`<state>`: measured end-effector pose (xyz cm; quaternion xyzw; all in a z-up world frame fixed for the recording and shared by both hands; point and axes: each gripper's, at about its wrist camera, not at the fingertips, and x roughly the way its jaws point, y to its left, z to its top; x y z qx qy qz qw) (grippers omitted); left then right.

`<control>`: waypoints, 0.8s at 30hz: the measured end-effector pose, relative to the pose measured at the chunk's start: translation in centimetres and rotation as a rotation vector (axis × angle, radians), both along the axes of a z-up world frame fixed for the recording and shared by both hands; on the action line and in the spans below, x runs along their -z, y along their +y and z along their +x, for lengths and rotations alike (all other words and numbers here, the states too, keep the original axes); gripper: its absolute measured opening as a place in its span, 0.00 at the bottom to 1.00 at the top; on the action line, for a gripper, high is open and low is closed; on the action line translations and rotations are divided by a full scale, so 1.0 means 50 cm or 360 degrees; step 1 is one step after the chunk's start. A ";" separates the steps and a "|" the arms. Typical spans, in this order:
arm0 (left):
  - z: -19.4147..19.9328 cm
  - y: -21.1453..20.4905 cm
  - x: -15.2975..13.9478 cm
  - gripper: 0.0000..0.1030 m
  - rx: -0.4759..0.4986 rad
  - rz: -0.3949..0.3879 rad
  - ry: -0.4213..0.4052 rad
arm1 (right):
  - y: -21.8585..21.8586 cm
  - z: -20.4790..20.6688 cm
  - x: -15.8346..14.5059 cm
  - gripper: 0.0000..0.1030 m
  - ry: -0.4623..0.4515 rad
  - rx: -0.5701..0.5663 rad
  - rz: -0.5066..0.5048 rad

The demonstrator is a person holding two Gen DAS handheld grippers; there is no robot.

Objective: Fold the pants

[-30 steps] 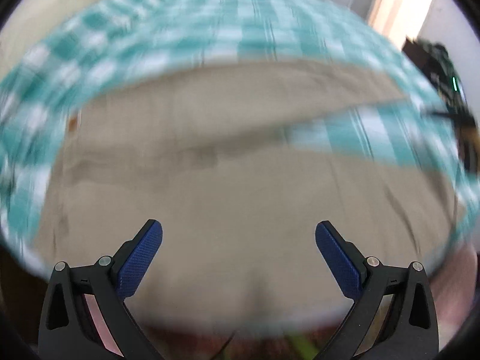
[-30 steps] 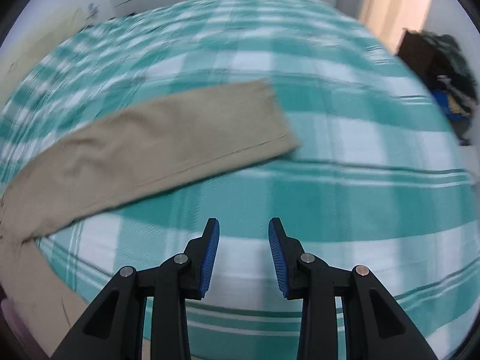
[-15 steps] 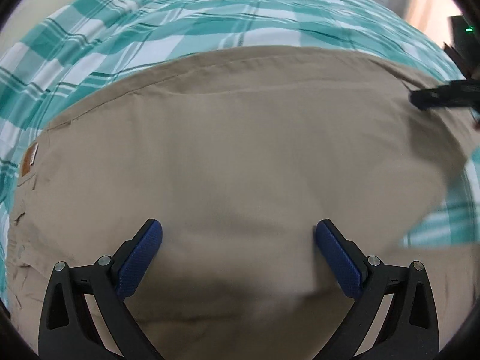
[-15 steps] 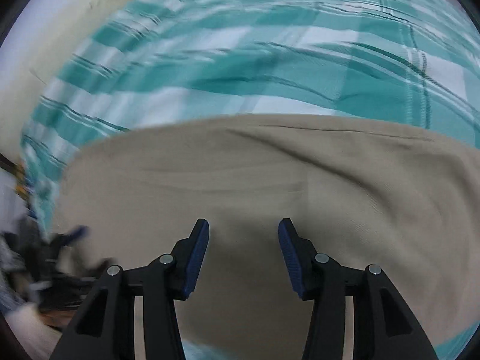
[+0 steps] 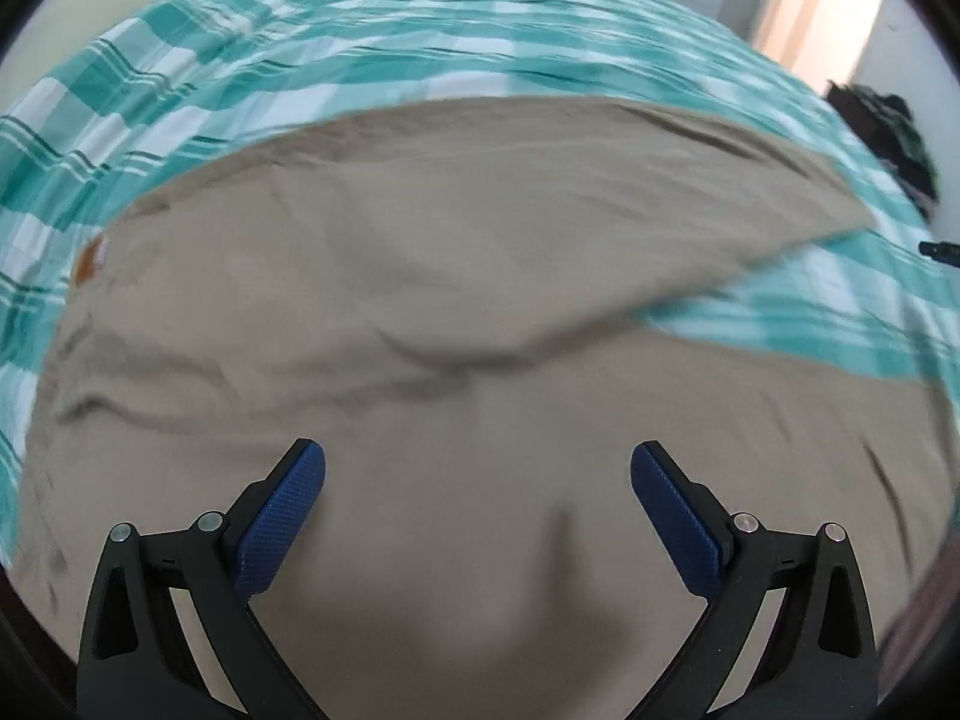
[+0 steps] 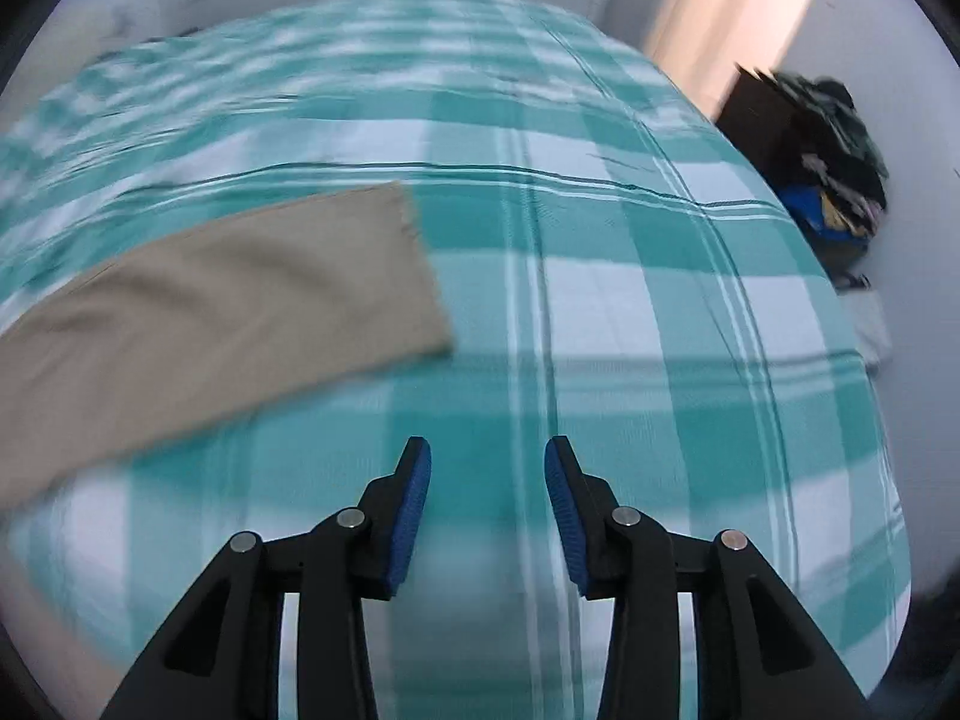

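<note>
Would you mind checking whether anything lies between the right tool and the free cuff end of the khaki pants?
Nothing visible does. The right tool is open, hovering over bare teal plaid bedspread, and the leg end of the khaki pants lies flat up and to its left, with only bedspread between them.
</note>
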<state>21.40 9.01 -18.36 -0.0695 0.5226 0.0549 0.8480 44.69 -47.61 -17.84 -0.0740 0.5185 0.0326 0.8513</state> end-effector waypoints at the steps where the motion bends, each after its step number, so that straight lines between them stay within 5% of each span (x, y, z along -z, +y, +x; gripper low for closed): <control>1: -0.016 -0.022 0.000 0.99 0.0029 -0.0019 0.0007 | 0.009 -0.058 -0.020 0.47 -0.0015 -0.0057 0.0069; 6: -0.078 -0.158 0.023 0.99 0.0223 -0.0042 0.0067 | 0.129 -0.336 -0.018 0.55 0.0107 -0.0416 0.0385; 10: -0.104 -0.210 0.046 0.99 0.0316 0.0075 0.0100 | 0.199 -0.439 0.065 0.54 0.0247 -0.0566 0.0359; 17: -0.172 -0.097 0.037 0.99 0.0122 0.0099 0.0115 | -0.040 -0.456 0.123 0.59 0.0243 0.0029 0.0241; 21: -0.210 -0.007 0.041 0.99 -0.0086 0.0125 0.0098 | -0.176 -0.456 0.128 0.52 0.0247 0.0373 0.0580; 24: -0.230 0.037 0.015 0.99 -0.0230 0.0075 0.0024 | -0.149 -0.459 0.096 0.53 0.0174 0.0349 0.0344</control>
